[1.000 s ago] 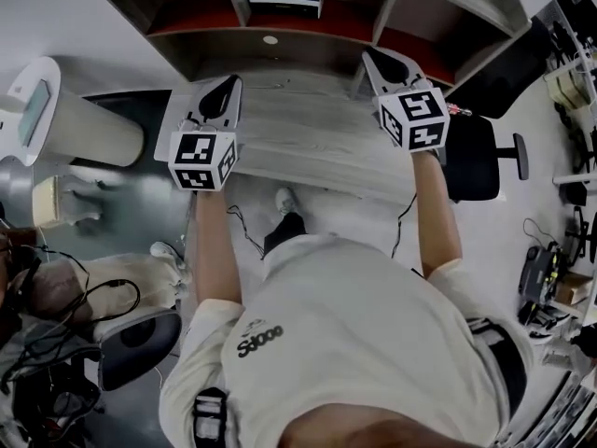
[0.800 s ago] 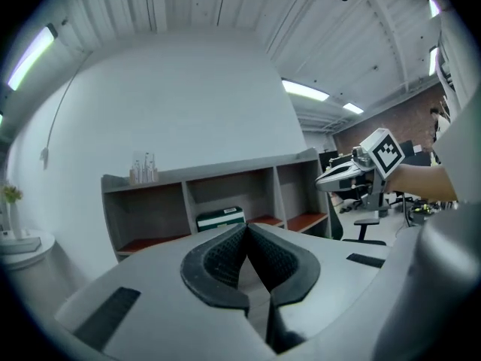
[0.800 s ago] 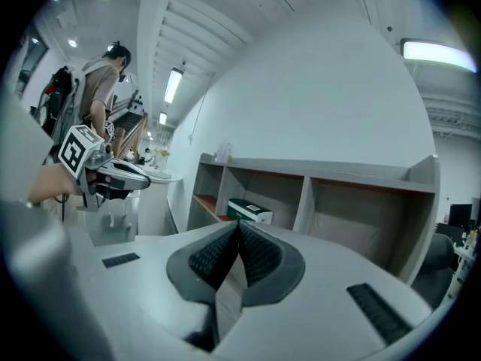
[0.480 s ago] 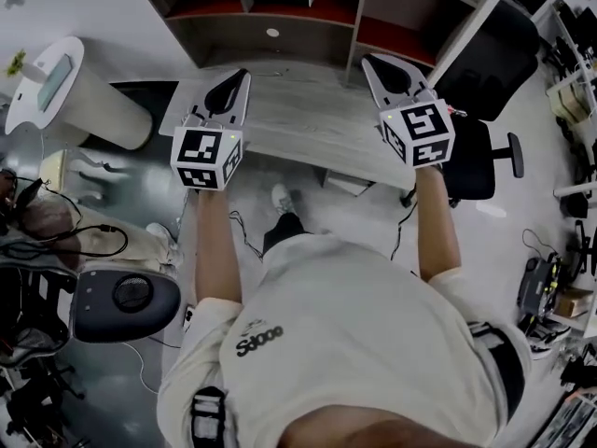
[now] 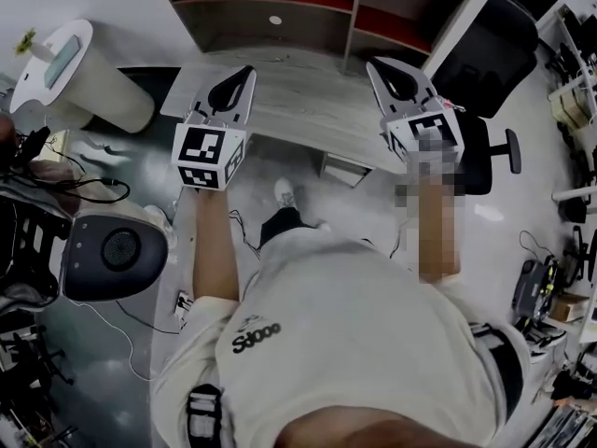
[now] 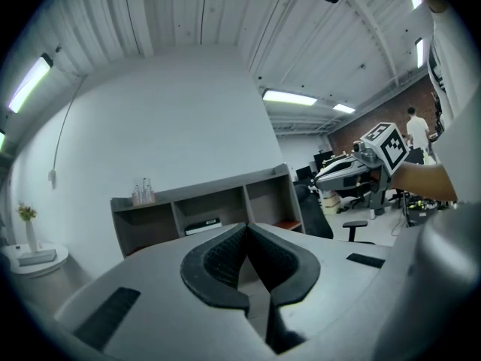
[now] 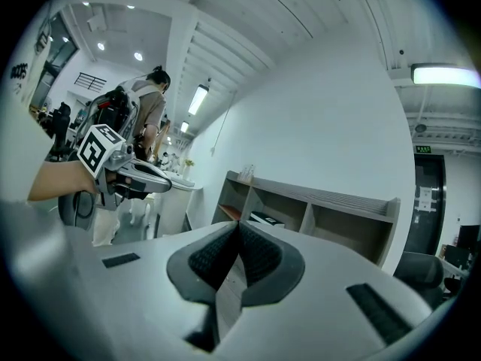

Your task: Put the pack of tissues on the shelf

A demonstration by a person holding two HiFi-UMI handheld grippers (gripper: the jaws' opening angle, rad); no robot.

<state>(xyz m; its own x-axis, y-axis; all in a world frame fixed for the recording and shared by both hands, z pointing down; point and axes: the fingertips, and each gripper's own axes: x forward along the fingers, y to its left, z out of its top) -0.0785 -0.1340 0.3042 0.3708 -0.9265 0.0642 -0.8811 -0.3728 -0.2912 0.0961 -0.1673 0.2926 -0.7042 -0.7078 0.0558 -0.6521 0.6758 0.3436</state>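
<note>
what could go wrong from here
Loose cables trail on the floor by the person's feet, and a chair stands close on the left: stepping back could mean a trip. The left tongs and right tongs, both shut and empty, point at the desk; a careless swing might knock its edge.

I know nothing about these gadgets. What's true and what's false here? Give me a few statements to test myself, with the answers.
1. A black office chair stands beside the desk. True.
2. The pack of tissues lies on the desk. False: it sits in the middle compartment of the shelf.
3. The left gripper and the right gripper hold nothing. True.
4. The right gripper's jaws stand wide apart. False: they are closed together.
</note>
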